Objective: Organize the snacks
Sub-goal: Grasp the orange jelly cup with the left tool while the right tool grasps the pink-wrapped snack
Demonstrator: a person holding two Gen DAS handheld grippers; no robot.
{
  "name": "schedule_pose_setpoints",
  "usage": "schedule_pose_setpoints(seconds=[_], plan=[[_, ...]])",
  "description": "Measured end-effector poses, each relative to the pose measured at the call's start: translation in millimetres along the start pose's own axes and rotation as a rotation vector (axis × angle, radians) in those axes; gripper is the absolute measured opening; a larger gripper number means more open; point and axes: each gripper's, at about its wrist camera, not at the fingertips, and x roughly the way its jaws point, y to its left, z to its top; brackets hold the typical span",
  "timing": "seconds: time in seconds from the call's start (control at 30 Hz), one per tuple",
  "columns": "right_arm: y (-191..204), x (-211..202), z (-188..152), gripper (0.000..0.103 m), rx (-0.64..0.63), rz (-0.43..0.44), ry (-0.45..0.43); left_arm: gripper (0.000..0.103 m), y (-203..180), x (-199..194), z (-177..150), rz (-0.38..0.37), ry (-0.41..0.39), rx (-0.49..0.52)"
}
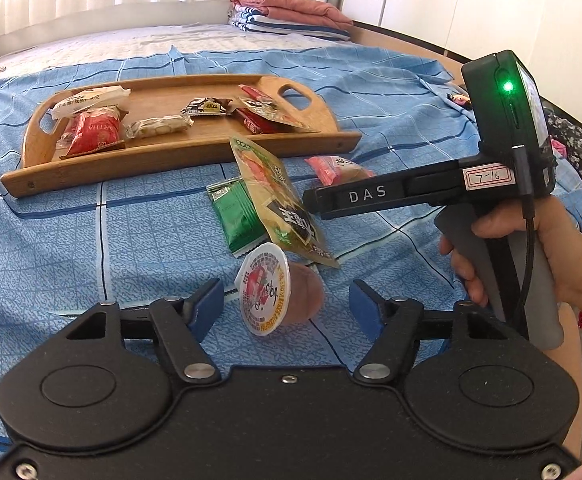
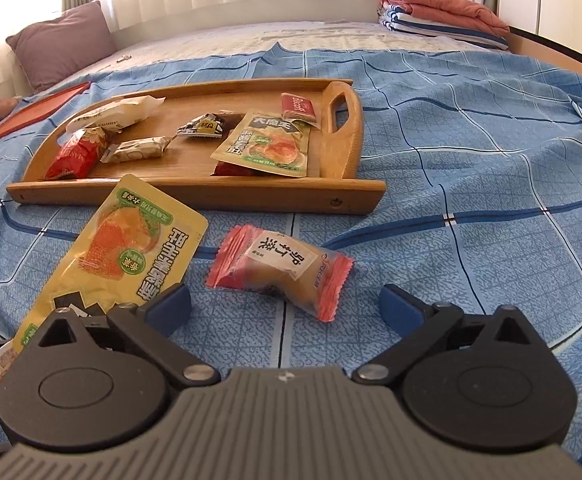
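Note:
A small jelly cup (image 1: 267,292) with a printed foil lid lies on its side on the blue sheet. It sits between the fingers of my left gripper (image 1: 287,308), which is open, with gaps on both sides. My right gripper (image 2: 287,304) stands wide open, and a pink-wrapped pastry (image 2: 279,272) lies just ahead of its fingers, untouched. A yellow pouch (image 2: 119,256) lies beside its left finger and leans over a green packet (image 1: 239,216). The wooden tray (image 1: 171,160) beyond holds several wrapped snacks.
A hand holds the right gripper's grip (image 1: 491,240) close on my left gripper's right. Folded clothes (image 2: 439,4) lie at the bed's far right, a purple pillow (image 2: 63,40) at the far left, and a flat red tray (image 2: 35,112) left of the wooden one.

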Motion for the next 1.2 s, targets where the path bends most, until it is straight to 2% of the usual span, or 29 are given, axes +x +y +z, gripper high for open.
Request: schedule_pose_setpoints(seconds=[0.17,0.23,0.3,0.4,0.57,0.67,0.8,1.03,1.2], plan=[[1,1,1,0.103,0.005,-0.004,0.004,0.066,-5,6,0,0.001,0.0,0.009],[1,1,3,0.103,0.013,-0.009,0.007,0.063,-8,7,0,0.005,-0.003,0.008],[1,2,4,0.101,0.022,-0.012,0.009,0.052,-10,8,0,0.025,-0.006,0.013],[1,1,6,0.097,0.033,-0.019,0.004,0.041,-10,7,-2,0.057,-0.011,0.024],[2,-1,7,0.084,0.03,-0.035,-0.009,0.041,-9,3,-1,0.063,-0.009,0.028],[6,-5,8,0.071,0.015,-0.026,-0.018,0.041,-9,0,-2,0.064,-0.008,0.028],[10,-11,9,0.068,-0.015,-0.025,-0.027,0.041,-6,-6,-1,0.071,-0.011,0.025],[9,-20,8,0.067,0.013,-0.01,-0.032,0.041,10,-19,9,0.106,-0.041,-0.021],[7,-31,11,0.061,0.046,-0.001,-0.055,0.041,21,-28,20,0.134,-0.077,-0.028]])
